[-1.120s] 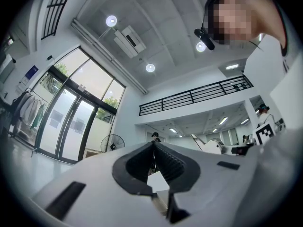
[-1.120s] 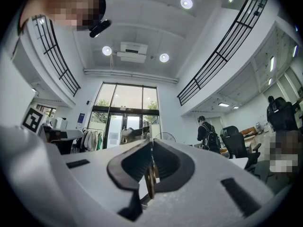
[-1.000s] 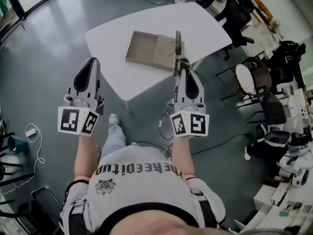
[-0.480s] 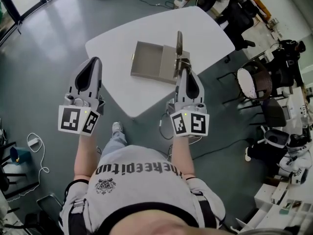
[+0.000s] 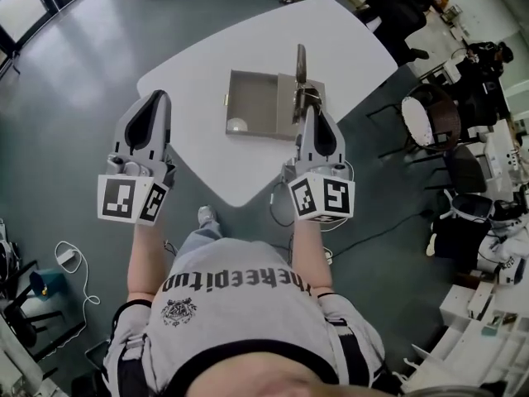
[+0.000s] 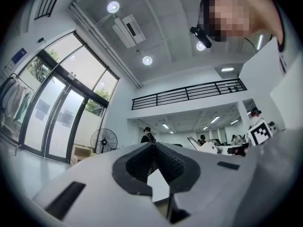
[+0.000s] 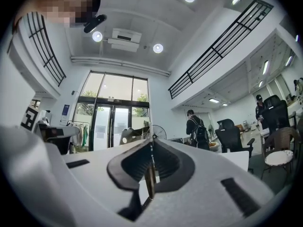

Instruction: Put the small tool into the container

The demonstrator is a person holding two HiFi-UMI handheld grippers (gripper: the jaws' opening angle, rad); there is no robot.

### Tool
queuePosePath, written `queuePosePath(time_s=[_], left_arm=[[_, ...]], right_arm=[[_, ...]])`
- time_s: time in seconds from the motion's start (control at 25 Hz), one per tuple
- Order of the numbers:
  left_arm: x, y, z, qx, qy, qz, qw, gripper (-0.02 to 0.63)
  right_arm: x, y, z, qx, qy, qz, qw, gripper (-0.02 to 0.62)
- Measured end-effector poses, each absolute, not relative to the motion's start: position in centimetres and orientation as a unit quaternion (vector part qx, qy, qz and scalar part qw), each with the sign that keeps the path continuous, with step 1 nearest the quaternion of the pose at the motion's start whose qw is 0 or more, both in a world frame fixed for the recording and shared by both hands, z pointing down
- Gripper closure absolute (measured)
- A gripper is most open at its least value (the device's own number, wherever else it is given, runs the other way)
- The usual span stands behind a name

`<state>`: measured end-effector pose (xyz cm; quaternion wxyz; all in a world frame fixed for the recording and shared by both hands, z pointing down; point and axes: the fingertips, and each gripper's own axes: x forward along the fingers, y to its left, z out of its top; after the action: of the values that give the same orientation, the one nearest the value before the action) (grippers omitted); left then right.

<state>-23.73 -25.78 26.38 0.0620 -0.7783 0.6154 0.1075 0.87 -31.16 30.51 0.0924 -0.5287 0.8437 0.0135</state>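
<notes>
An open grey container (image 5: 258, 102) lies on the white table (image 5: 198, 64). My right gripper (image 5: 308, 111) hangs over the container's right end, shut on the small tool (image 5: 301, 63), a thin dark strip that sticks out past the jaws. In the right gripper view the tool (image 7: 150, 176) shows as a narrow brownish blade pinched edge-on between the closed jaws of the gripper (image 7: 151, 143). My left gripper (image 5: 154, 99) hovers off the table's left edge, over the floor, shut with nothing in it. The left gripper (image 6: 153, 145) points up into the room.
A small white round object (image 5: 237, 125) lies in the container's near left corner. Office chairs (image 5: 430, 122) and a cable (image 5: 70, 255) stand on the grey floor around the table. The table's near corner (image 5: 235, 195) points at the person's legs.
The table and container have come nearer and turned a little in the head view. The white object inside the container has come into sight. Both grippers keep their pose and grip.
</notes>
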Motion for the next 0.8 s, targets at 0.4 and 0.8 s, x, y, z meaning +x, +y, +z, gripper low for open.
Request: queuePosePath(time_s=[0.4, 0.8], left_arm=[[-25.7, -31.0, 27.2, -0.803, 0.584, 0.103, 0.061, 0.592], [-27.2, -34.3, 29.4, -0.816, 0.568, 0.107, 0.032, 0.592]], right_arm=[[-0.9, -36.2, 35.6, -0.569, 0.821, -0.031, 0.037, 0.588], [-2.6, -40.2, 44.0, -0.583, 0.806, -0.079, -0.063, 0.588]])
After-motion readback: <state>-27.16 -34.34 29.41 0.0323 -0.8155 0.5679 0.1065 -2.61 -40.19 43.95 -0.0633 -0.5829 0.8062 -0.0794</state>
